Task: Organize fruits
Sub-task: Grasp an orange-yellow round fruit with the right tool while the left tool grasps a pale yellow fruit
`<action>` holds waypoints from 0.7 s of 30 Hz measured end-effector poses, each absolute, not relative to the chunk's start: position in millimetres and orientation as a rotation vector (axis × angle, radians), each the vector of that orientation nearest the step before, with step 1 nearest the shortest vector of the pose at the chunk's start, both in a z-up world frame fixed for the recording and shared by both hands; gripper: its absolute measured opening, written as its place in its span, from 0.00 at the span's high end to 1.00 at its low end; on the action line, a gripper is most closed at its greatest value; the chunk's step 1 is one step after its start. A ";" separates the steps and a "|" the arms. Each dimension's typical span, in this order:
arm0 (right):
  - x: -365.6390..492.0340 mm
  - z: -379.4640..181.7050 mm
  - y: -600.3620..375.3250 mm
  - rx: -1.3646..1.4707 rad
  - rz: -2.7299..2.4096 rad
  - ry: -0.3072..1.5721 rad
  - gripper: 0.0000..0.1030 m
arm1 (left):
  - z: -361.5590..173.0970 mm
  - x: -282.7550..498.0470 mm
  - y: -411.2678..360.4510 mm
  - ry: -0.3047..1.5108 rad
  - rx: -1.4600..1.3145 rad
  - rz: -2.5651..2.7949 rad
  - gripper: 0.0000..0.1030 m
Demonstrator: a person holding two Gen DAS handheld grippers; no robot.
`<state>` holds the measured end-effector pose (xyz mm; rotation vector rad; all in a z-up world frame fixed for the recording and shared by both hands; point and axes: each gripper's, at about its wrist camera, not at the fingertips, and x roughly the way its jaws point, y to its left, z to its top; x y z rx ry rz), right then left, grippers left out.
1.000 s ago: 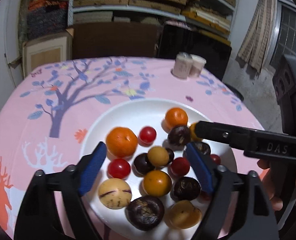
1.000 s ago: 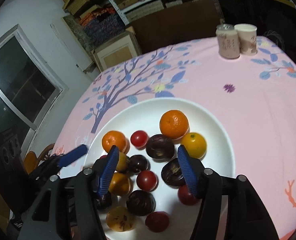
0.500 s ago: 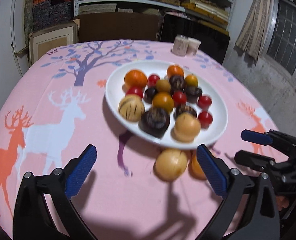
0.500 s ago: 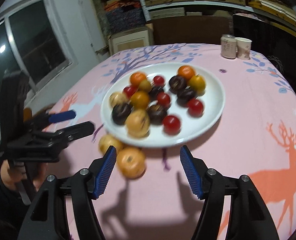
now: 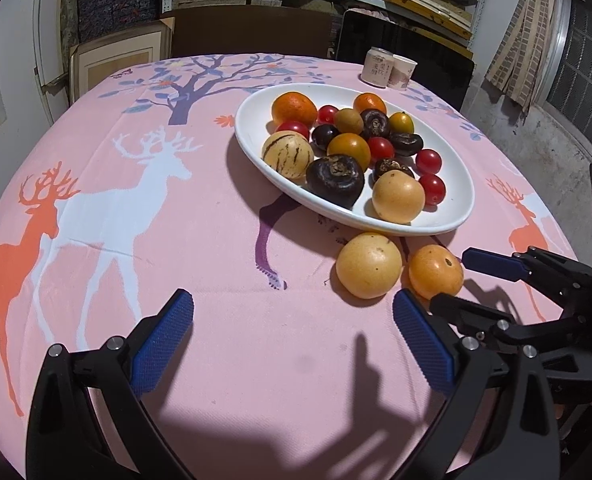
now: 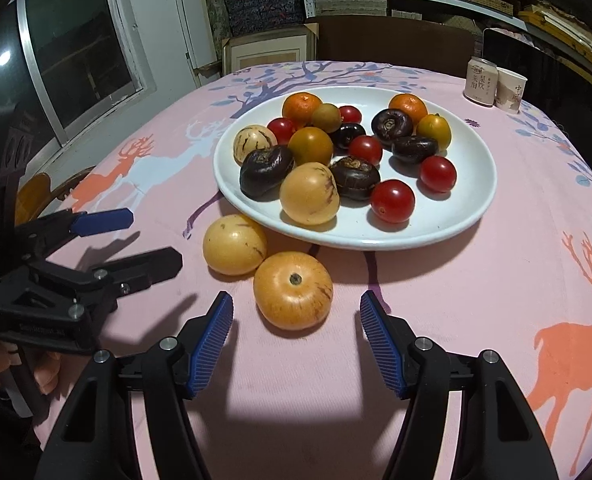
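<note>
A white plate (image 5: 252, 140) (image 6: 472, 216) holds several fruits: oranges, cherry tomatoes, dark purple fruits and pale striped ones. Two fruits lie loose on the pink cloth in front of it, a yellow one (image 5: 369, 266) (image 6: 235, 245) and an orange one (image 5: 436, 272) (image 6: 293, 290). My left gripper (image 5: 292, 340) (image 6: 154, 238) stands wide open over bare cloth, to the left of the yellow fruit. My right gripper (image 6: 298, 340) is open just short of the orange fruit, with nothing between its pads.
A drink can (image 5: 379, 67) (image 6: 481, 80) and a paper cup (image 5: 404, 72) (image 6: 510, 90) stand at the table's far right. Shelves and a framed panel stand behind the table. A hand (image 6: 0, 364) holds the left gripper's handle.
Both grippers have drawn back from over the plate to the near side of the table. The left jaws stand wider. Two fruits now lie on the cloth in front of the plate.
</note>
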<state>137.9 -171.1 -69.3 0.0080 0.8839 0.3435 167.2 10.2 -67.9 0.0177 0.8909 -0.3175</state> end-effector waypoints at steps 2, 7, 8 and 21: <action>143.3 -70.9 -170.2 0.030 0.347 0.893 0.37 | -68.3 169.4 10.7 0.897 0.009 -0.319 0.05; 148.0 -78.9 -167.6 0.031 0.361 0.921 0.58 | -68.7 169.8 9.7 0.899 0.017 -0.315 0.05; 146.2 -78.2 -169.1 0.035 0.358 0.919 0.58 | -68.8 169.7 8.9 0.901 0.020 -0.315 0.05; 111.7 -69.1 -263.5 0.330 0.285 0.800 0.58 | -72.6 174.2 -49.2 0.929 0.113 -0.337 0.05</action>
